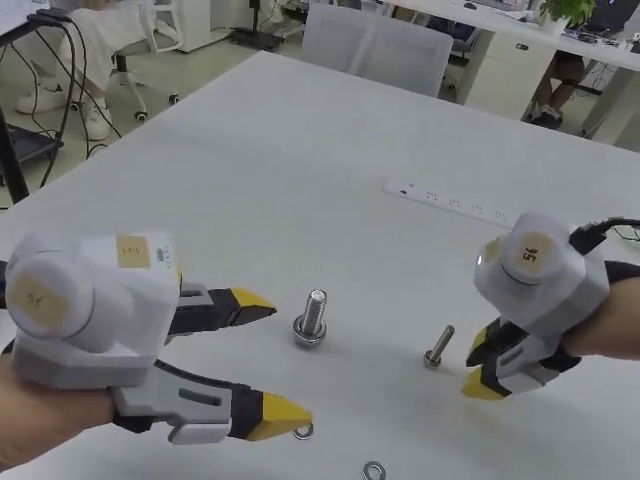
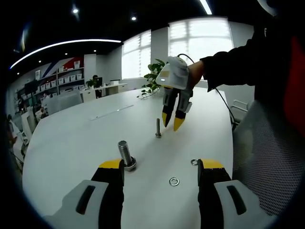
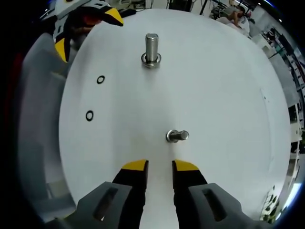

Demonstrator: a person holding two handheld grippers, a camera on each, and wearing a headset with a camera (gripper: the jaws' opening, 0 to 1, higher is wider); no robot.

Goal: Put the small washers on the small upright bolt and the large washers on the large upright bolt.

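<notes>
One small washer lies flat on the white table, just beside one jaw tip of the left gripper. The other washer lies a little apart, nearer the table's front edge. The large bolt stands upright beyond them, with a ring around its base, and the small bolt stands to its right. The left gripper's jaws are spread wide and empty. The right gripper hangs just beside the small bolt - its jaws narrow, nothing between them.

White table carries large bolt, small bolt, two washers, power strip.
</notes>
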